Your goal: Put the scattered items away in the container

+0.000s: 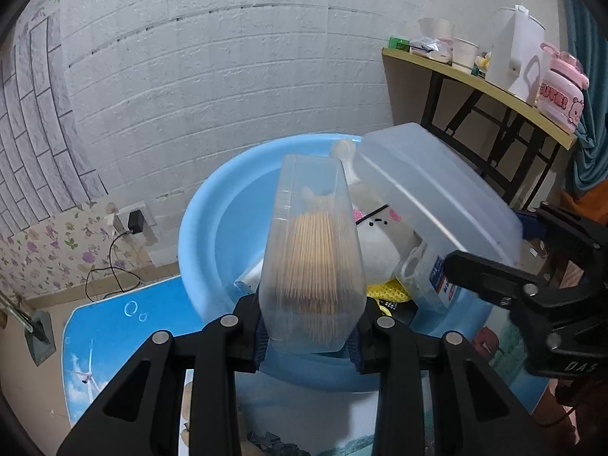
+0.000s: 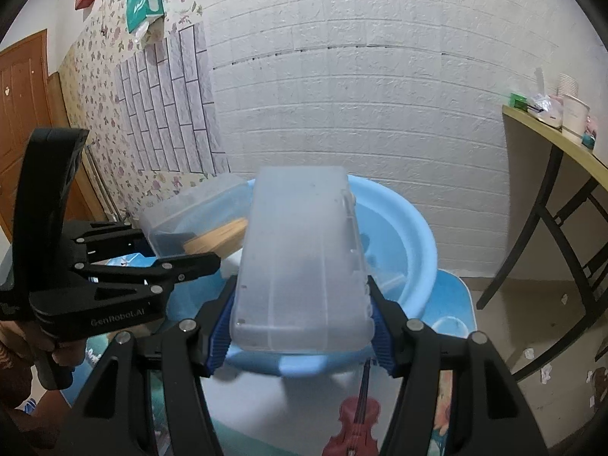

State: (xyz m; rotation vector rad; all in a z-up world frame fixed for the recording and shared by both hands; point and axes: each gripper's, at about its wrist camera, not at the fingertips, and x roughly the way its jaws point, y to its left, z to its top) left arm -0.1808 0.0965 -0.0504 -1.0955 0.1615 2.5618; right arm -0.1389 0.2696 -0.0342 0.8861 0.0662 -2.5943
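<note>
Your left gripper [image 1: 309, 338] clamps a clear box of wooden sticks [image 1: 312, 258] above the blue basin [image 1: 205, 228]. Your right gripper [image 2: 300, 338] clamps a frosted plastic case [image 2: 302, 262] over the same basin, beside it.

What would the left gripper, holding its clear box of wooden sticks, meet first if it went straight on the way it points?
Probably the white plush toy inside the blue basin: the left gripper and its stick box aim there. Depth is unclear.
</note>
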